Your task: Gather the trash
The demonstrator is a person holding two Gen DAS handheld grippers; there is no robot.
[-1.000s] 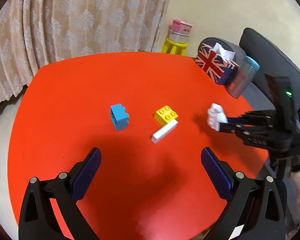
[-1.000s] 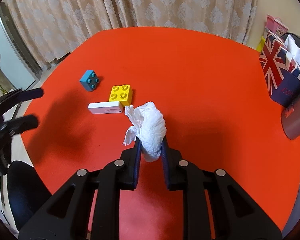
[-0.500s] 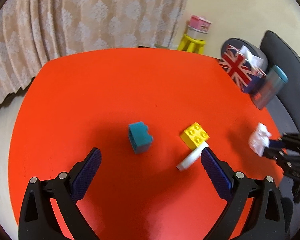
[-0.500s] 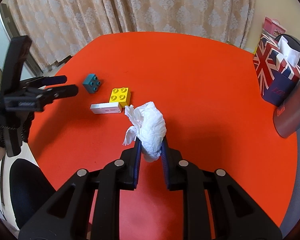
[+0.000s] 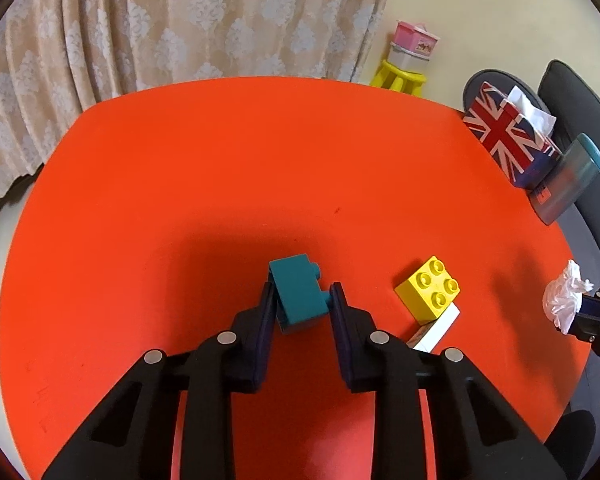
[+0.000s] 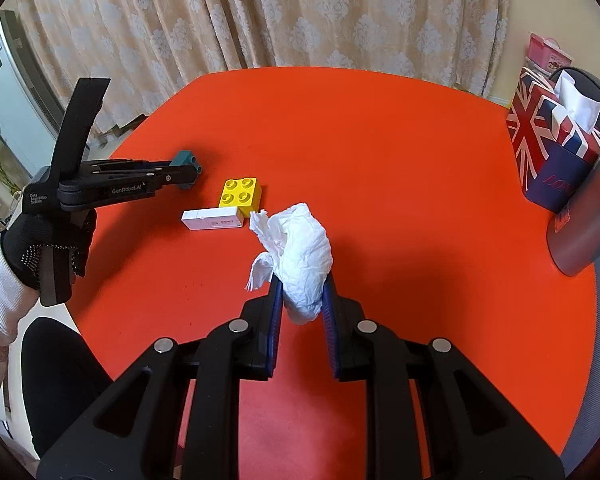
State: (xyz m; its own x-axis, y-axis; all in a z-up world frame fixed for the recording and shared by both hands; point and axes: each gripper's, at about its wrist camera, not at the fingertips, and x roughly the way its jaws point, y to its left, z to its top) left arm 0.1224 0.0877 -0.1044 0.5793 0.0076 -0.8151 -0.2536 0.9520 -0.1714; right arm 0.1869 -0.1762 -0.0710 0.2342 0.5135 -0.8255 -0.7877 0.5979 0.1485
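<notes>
My left gripper (image 5: 300,298) is shut on the teal toy brick (image 5: 298,298) on the red table (image 5: 220,160). The same gripper (image 6: 194,172) and brick (image 6: 186,158) show in the right wrist view at left. My right gripper (image 6: 302,294) is shut on a crumpled white tissue (image 6: 300,256) and holds it above the table. The tissue also shows at the right edge of the left wrist view (image 5: 564,300). A yellow brick (image 5: 428,290) (image 6: 241,193) and a small white box (image 5: 434,330) (image 6: 212,219) lie between the two grippers.
A Union Jack tissue box (image 5: 508,140) (image 6: 552,148) stands at the table's far right. A grey bin with a teal rim (image 5: 568,180) (image 6: 584,224) stands beside it. A dark chair and a yellow stool (image 5: 402,76) stand beyond the table.
My left gripper has moved forward to the teal brick and closed on it. My right gripper still holds the tissue and has drawn back slightly.
</notes>
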